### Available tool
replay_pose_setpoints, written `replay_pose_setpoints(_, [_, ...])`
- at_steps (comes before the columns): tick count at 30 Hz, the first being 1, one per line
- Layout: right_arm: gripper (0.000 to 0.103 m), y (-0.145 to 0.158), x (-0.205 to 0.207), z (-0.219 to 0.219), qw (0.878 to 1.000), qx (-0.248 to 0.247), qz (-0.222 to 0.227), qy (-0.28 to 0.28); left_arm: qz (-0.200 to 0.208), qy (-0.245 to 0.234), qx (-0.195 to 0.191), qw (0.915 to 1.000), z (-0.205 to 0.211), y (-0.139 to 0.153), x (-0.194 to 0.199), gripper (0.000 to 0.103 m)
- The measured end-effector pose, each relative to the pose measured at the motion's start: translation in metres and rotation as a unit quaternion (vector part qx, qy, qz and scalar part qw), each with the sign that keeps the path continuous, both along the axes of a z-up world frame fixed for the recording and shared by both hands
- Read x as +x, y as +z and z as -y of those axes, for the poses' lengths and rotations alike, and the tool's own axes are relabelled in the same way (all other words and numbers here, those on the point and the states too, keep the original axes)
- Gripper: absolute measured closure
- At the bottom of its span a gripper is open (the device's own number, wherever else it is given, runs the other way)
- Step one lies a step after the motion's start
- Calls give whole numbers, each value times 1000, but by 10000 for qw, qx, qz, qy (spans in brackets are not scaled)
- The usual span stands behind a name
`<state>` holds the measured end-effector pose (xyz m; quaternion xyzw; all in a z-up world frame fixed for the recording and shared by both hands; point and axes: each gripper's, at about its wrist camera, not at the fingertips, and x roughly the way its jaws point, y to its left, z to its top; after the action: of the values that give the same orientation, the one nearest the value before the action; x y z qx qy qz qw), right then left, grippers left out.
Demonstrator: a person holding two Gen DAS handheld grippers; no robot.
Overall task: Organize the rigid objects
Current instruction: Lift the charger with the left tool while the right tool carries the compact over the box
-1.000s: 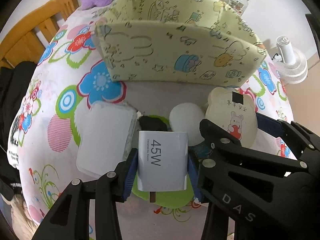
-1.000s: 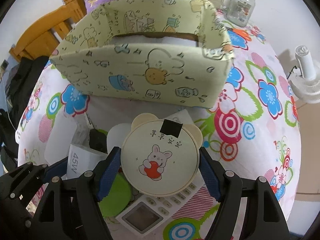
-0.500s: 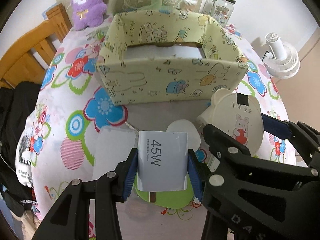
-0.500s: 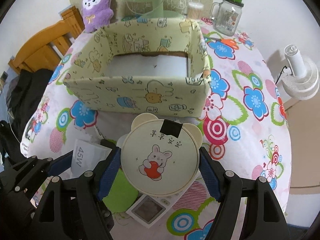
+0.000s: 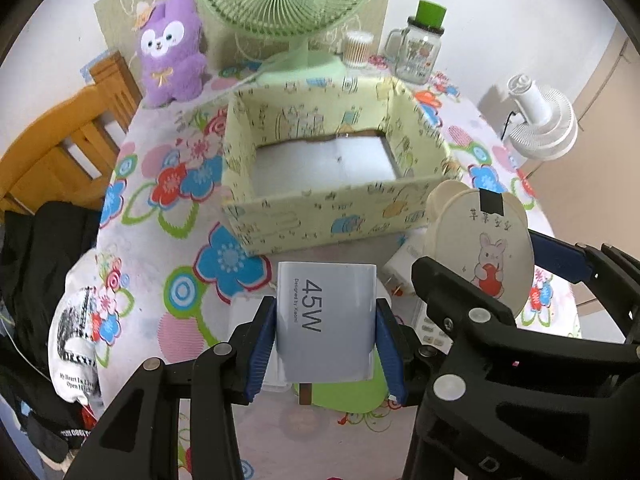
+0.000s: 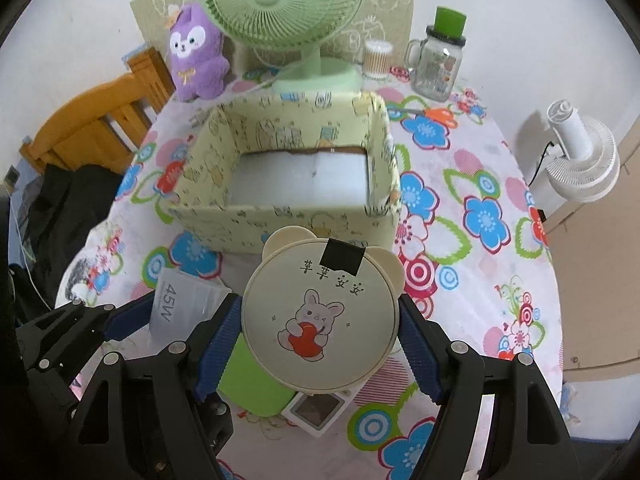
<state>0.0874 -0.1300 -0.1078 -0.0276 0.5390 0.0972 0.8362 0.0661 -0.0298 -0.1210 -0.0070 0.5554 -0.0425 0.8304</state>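
My left gripper (image 5: 326, 344) is shut on a white 45W charger box (image 5: 326, 320), held above the table in front of the yellow patterned storage box (image 5: 332, 216). My right gripper (image 6: 320, 336) is shut on a round cream bear-eared case (image 6: 320, 316) with a rabbit drawing, also held up in front of the storage box (image 6: 288, 220). The storage box is open, and only a white liner shows inside. The round case also shows in the left wrist view (image 5: 482, 240), and the charger box shows in the right wrist view (image 6: 180, 304).
Below the grippers lie a green flat item (image 6: 252, 384), a white calculator-like device (image 6: 316, 408) and a white plug adapter (image 5: 402, 268). Behind the storage box stand a green fan (image 6: 288, 8), a purple plush (image 6: 196, 56) and a glass jar (image 6: 436, 60). A wooden chair (image 5: 60, 148) stands left.
Both grippers have risen and pulled back with their objects; the storage box now sits lower and farther, its inside showing. The items left on the table appear smaller below.
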Motion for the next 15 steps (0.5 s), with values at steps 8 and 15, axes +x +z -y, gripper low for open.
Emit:
replay_pose_setpoints(8, [25, 31, -5, -4, 9995, 51, 261, -163, 265, -168, -2, 9995, -5, 23, 2, 54])
replay_pose_setpoints(15, [25, 40, -3, -3, 9992, 110, 297, -237, 322, -171, 11, 9993, -11, 30, 8, 54])
